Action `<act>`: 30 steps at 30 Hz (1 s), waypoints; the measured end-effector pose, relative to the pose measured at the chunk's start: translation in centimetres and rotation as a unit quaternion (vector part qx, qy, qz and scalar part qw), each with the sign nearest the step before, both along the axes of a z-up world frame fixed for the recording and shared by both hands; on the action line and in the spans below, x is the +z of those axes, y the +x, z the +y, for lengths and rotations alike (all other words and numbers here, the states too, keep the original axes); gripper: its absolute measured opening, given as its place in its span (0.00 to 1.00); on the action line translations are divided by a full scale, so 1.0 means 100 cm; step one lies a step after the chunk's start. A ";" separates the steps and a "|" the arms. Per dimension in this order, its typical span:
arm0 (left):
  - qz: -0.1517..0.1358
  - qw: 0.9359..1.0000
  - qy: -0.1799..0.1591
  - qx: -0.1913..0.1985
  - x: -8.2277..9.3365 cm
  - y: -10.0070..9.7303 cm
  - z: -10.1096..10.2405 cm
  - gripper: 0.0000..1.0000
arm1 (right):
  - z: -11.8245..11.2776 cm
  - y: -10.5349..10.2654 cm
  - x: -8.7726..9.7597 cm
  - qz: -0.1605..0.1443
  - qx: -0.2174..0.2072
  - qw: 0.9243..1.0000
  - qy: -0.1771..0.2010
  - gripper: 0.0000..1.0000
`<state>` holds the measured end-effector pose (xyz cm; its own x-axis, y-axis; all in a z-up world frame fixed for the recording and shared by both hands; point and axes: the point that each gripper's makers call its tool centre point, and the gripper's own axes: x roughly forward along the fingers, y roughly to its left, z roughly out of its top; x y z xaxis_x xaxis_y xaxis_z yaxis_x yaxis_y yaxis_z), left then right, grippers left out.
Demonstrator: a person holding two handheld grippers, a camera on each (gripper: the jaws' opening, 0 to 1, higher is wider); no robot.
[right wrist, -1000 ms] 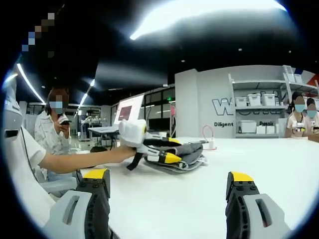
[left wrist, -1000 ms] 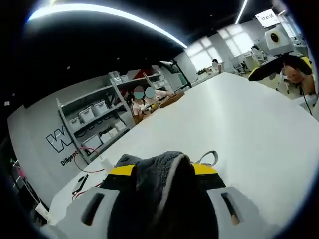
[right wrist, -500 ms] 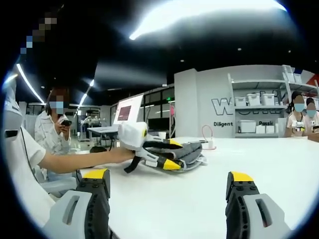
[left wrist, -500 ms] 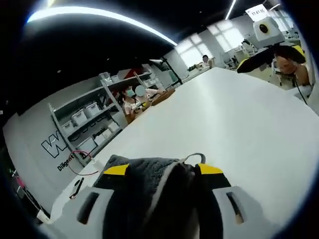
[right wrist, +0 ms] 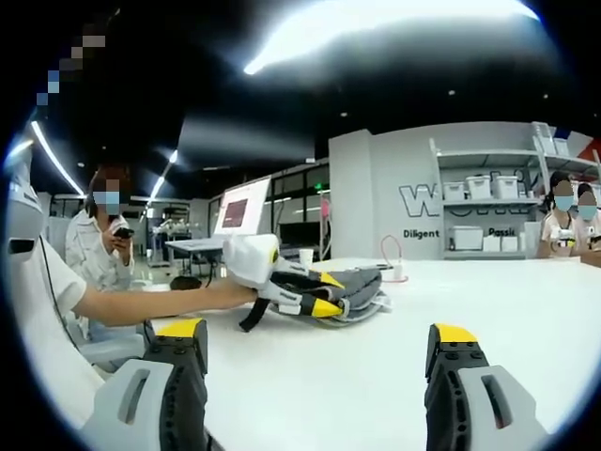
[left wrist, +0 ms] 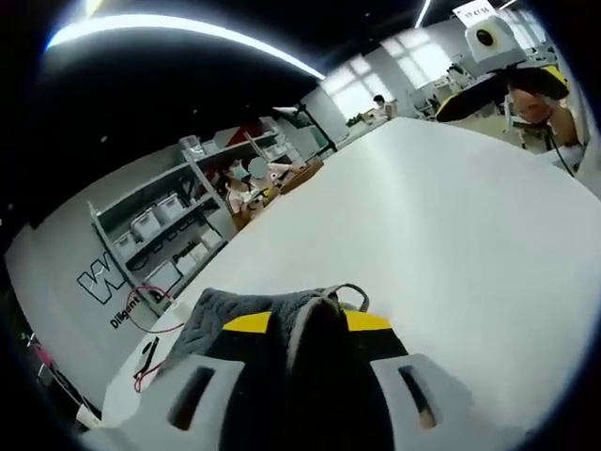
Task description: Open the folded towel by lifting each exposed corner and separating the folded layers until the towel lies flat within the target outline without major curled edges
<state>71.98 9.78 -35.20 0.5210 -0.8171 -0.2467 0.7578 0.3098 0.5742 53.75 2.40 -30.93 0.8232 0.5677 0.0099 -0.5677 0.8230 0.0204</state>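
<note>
Since 1 s ago the left gripper (right wrist: pixel 315 293) sits a bit lower and flatter on the towel (right wrist: pixel 357 291) in the right gripper view, its yellow tips now nearly level w/ the fabric; in the left gripper view the whole scene has swung w/ the hand, so no real move of the table (left wrist: pixel 451 235) there. The towel is grey, still bunched and folded, lying on the white table toward its far-left part in the right gripper view, w/ a thin loop (left wrist: pixel 354 292) sticking out at one edge. In the left gripper view a fold of towel (left wrist: pixel 235 315) rises between the yellow-tipped jaws, which are closed on it, fabric filling the gap. The holder's forearm (right wrist: pixel 150 303) runs out to the left gripper from a white sleeve. The right gripper (right wrist: pixel 319 352) hovers well apart from the towel, jaws spread wide w/ nothing between them, bare table ahead; it also shows far off at top right of the left gripper view (left wrist: pixel 493 80). A red cable (left wrist: pixel 150 305) and a small white object lie on the table past the towel. Beyond: a grey wall w/ lettering, shelves (right wrist: pixel 488 202) w/ white bins, seated people at right, one person w/ a phone (right wrist: pixel 99 240) at left, and a monitor (right wrist: pixel 239 214).
</note>
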 end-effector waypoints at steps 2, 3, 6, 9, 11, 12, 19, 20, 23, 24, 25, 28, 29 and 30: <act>-0.011 1.000 0.000 0.009 0.002 0.003 0.002 0.16 | 0.001 0.000 0.003 -0.004 0.002 1.000 0.000 0.97; -0.017 1.000 0.002 0.005 0.003 0.003 0.001 0.15 | 0.001 0.000 0.003 -0.005 0.002 1.000 0.000 0.97; -0.007 1.000 -0.016 0.007 0.008 0.005 0.005 0.11 | 0.003 -0.001 0.013 -0.017 0.005 1.000 -0.002 0.97; -0.011 1.000 -0.027 0.003 0.013 0.006 0.007 0.09 | 0.004 0.002 0.021 -0.032 0.012 0.999 -0.009 0.98; -0.014 0.999 -0.038 0.002 0.018 0.007 0.008 0.08 | 0.005 0.008 0.032 -0.040 0.015 0.999 -0.009 0.98; -0.009 0.999 -0.044 0.003 0.019 0.007 0.009 0.08 | 0.006 0.012 0.038 -0.049 0.018 0.999 -0.008 0.97; -0.006 0.997 -0.073 0.009 0.031 0.010 0.014 0.08 | 0.022 0.035 0.055 -0.069 0.039 0.996 -0.045 0.98; -0.006 0.997 -0.075 0.010 0.032 0.010 0.015 0.08 | 0.023 0.039 0.056 -0.070 0.039 0.996 -0.048 0.98; -0.007 0.997 -0.079 0.012 0.034 0.011 0.016 0.08 | 0.027 0.048 0.058 -0.074 0.041 0.995 -0.058 0.98; -0.004 0.995 -0.096 0.020 0.041 0.018 0.021 0.08 | 0.032 0.058 0.056 -0.071 0.049 0.994 -0.066 0.97; -0.001 0.995 -0.102 0.024 0.044 0.019 0.023 0.08 | 0.035 0.065 0.049 -0.056 0.053 0.994 -0.080 0.97; -0.001 0.993 -0.115 0.029 0.049 0.019 0.025 0.08 | 0.041 0.083 0.036 -0.061 0.056 0.985 -0.153 0.97; -0.002 0.993 -0.118 0.031 0.050 0.018 0.026 0.08 | 0.043 0.088 0.033 -0.069 0.056 0.981 -0.173 0.97; -0.005 0.992 -0.122 0.034 0.052 0.018 0.028 0.08 | 0.045 0.092 0.031 -0.078 0.057 0.977 -0.190 0.98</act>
<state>73.80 12.53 -29.97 0.5776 -0.8153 -0.0410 0.7258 0.4898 0.4830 62.95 6.91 -27.88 0.7594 0.6430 -0.0988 -0.6282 0.6853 -0.3683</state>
